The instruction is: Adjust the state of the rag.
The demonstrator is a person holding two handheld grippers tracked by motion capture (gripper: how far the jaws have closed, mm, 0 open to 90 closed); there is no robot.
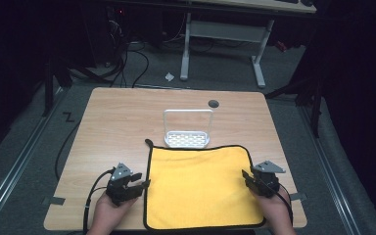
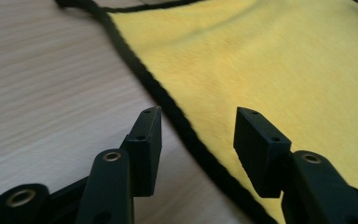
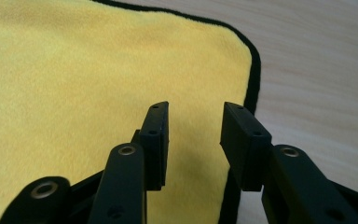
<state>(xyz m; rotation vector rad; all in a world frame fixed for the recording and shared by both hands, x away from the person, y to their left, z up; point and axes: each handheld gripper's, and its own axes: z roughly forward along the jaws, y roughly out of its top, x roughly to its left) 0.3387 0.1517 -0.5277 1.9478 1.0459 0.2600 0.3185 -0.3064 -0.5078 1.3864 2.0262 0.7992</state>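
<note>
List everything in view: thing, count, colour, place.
cloth: one, yellow with black edging, spread flat on the table's near half
rack: one, white, upright handle, just beyond the cloth's far edge
table: one, light wood, with a dark round hole near the far edge
desk frame: one, white, on the floor behind
left gripper: one, black, jaws open at the cloth's left edge
right gripper: one, black, jaws open at the cloth's right edge
</note>
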